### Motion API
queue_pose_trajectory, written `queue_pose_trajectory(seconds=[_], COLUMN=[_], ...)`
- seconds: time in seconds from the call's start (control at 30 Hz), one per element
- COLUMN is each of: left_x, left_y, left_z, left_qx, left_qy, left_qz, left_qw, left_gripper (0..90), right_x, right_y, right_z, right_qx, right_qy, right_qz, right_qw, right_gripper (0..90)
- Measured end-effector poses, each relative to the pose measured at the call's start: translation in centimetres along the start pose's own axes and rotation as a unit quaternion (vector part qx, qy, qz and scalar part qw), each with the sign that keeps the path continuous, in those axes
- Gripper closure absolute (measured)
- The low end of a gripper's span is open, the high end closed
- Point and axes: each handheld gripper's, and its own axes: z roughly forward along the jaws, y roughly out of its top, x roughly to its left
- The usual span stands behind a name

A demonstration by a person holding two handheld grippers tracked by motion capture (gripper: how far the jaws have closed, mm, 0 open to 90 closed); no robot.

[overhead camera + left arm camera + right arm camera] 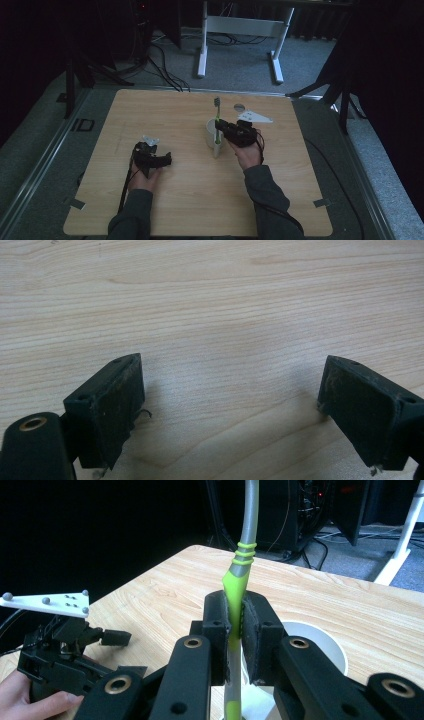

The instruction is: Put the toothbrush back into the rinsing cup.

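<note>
While clamped upright between right gripper [235, 625] jaws, toothbrush [238, 575] over white cup [320, 642]; left gripper [230, 410] jaws wide.

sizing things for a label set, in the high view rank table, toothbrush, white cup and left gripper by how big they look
1. table
2. toothbrush, longest but thin
3. left gripper and white cup: look alike, unsure

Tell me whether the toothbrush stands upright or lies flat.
Upright. The toothbrush stands on end over the white cup, bristle head up, its green handle clamped between the right gripper's jaws.
</note>
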Motion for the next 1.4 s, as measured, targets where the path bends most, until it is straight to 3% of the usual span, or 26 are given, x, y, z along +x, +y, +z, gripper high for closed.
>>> queue_pose_trajectory(seconds=[0.33,0.47,0.57,0.9,1.4], left_x=[0.0,0.0,0.0,0.0,0.0], left_y=[0.0,0.0,0.0,0.0,0.0], left_z=[0.0,0.0,0.0,0.0,0.0], left_qx=[0.000,0.000,0.000,0.000,0.000], left_qy=[0.000,0.000,0.000,0.000,0.000], left_qz=[0.000,-0.001,-0.001,-0.001,0.000], left_qw=[1.0000,1.0000,1.0000,1.0000,1.0000], left_gripper=[11.7,11.7,11.8,11.7,11.7], right_x=[-0.2,0.0,0.4,0.6,0.1], right_y=[-0.2,-0.4,-0.4,-0.3,-0.8], right_z=[-0.5,-0.6,-0.6,-0.7,-1.5], right_qx=[0.003,0.003,0.006,0.004,0.025], right_qy=[0.000,-0.004,-0.011,-0.016,-0.008], right_qz=[0.000,-0.021,-0.036,-0.038,-0.031], right_qw=[1.0000,0.9998,0.9993,0.9991,0.9992], right_gripper=[78.4,43.6,32.9,30.2,30.1])
